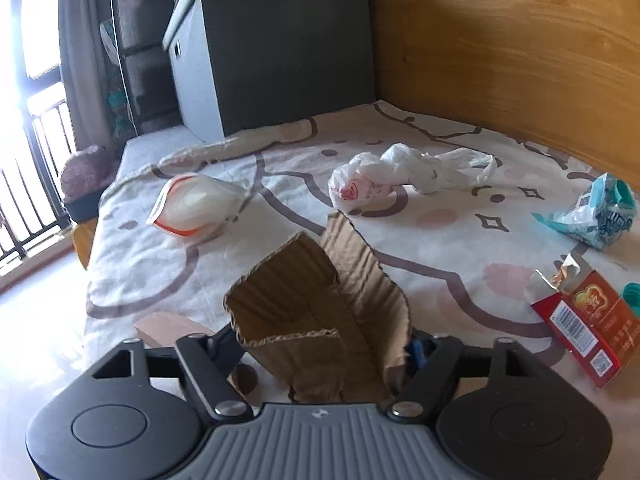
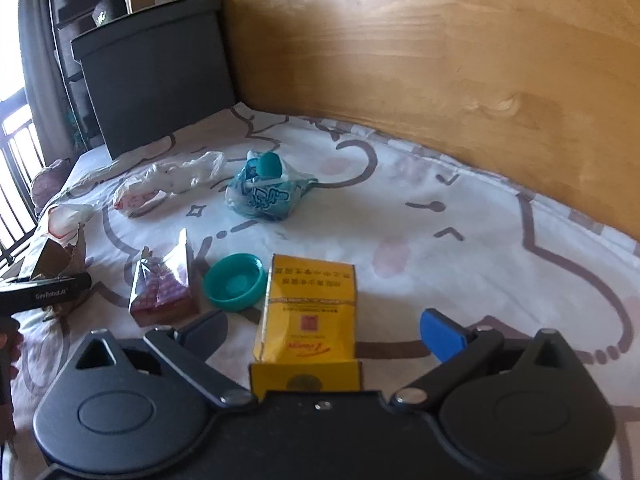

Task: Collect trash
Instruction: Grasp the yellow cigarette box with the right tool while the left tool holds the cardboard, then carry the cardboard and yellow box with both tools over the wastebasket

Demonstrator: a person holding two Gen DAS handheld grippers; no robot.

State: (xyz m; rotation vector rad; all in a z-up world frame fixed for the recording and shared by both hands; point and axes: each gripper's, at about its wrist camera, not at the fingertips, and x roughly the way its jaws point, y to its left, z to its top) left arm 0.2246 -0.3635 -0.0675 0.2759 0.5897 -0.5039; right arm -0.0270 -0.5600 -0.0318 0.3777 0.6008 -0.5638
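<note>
My left gripper [image 1: 320,356] is shut on a torn piece of brown cardboard [image 1: 320,312], held above the near edge of the bed. On the bed lie a white plastic bag [image 1: 400,176], a clear pouch with an orange rim [image 1: 196,208], a blue-green wrapper [image 1: 596,212] and a torn red box [image 1: 588,324]. My right gripper [image 2: 324,336] is open, its fingers on either side of a yellow box [image 2: 308,312] that lies on the sheet. A teal cap [image 2: 234,282], the red box [image 2: 162,286] and the blue-green wrapper [image 2: 264,192] lie beyond it.
The patterned bedsheet [image 2: 460,264] covers the bed. A wooden headboard [image 2: 420,68] runs along the far side. A dark storage box [image 1: 276,48] stands at the bed's far end. The floor [image 1: 40,320] and a bright window with railings are at the left.
</note>
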